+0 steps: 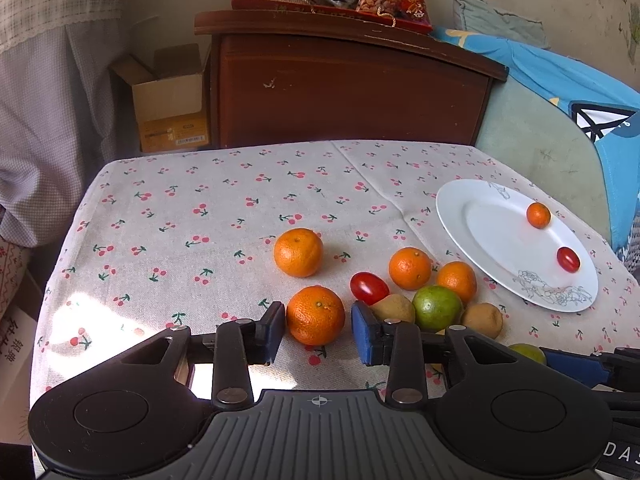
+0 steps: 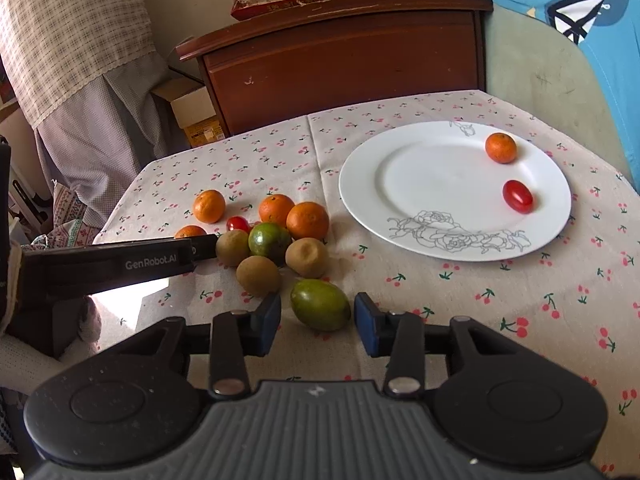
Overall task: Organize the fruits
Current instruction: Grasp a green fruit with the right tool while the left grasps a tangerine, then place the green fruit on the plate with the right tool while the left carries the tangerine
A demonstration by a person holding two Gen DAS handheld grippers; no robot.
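The left gripper [image 1: 318, 331] stands open around a dimpled round orange mandarin [image 1: 315, 315]. The right gripper [image 2: 317, 320] gapes around a smooth green oval fruit [image 2: 320, 304]. Both fruits lie on cherry-print cloth [image 2: 460, 292], left of the glossy white round plate [image 2: 424, 184].

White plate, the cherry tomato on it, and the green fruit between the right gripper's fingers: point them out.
white plate [image 2: 404, 184]: right wrist view, bare centre.
cherry tomato [image 2: 517, 197]: right wrist view, middle of its skin.
green fruit [image 2: 320, 304]: right wrist view, top surface.

fruit cluster [image 2: 276, 240] crowded, plate [image 2: 440, 184] centre free, tablecloth [image 1: 180, 220] left open
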